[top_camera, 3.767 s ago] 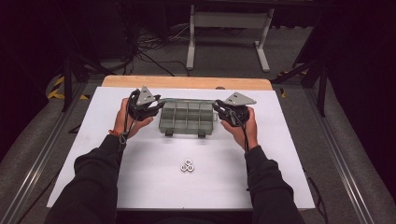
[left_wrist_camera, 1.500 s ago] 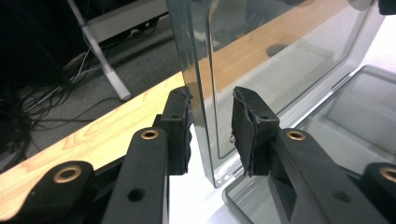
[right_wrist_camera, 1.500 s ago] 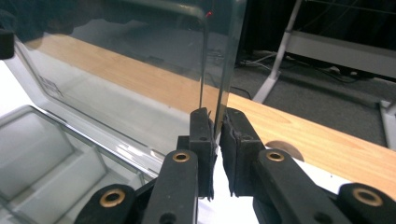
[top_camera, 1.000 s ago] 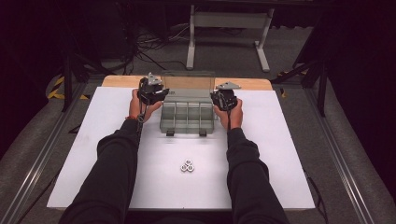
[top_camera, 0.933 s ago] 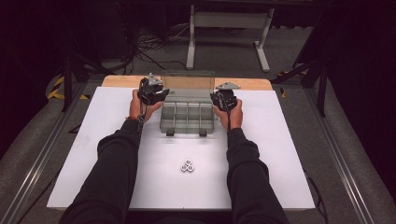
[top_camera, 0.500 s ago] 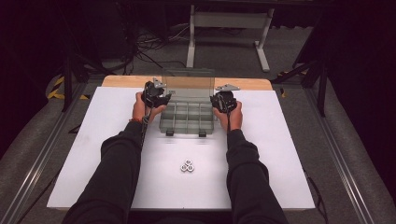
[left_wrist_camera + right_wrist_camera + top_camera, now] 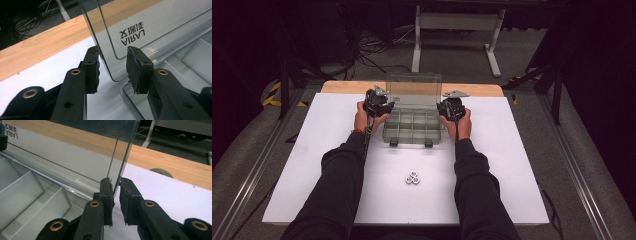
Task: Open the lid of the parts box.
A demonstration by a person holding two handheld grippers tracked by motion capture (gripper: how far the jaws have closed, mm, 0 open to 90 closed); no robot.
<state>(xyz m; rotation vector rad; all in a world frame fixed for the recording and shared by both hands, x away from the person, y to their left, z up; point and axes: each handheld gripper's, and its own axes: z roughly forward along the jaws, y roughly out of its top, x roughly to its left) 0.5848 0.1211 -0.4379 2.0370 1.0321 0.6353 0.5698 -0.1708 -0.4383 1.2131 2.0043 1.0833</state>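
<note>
- Standing upright at the table's (image 7: 312, 150) far middle, the clear lid (image 7: 414, 90) rises from the grey compartment box (image 7: 412, 127).
- Left gripper (image 7: 113, 67): jaws straddle the lid's edge with gaps, having just closed slightly.
- Right gripper (image 7: 115, 195): clamped on the lid's other edge.
- Earlier, the lid lay closed.

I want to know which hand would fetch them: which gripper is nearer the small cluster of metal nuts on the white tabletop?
Left, narrowly. The left gripper is at the clear compartment box's left side; the right gripper is at its right. The metal nuts lie nearer the person, slightly left of midway.
</note>
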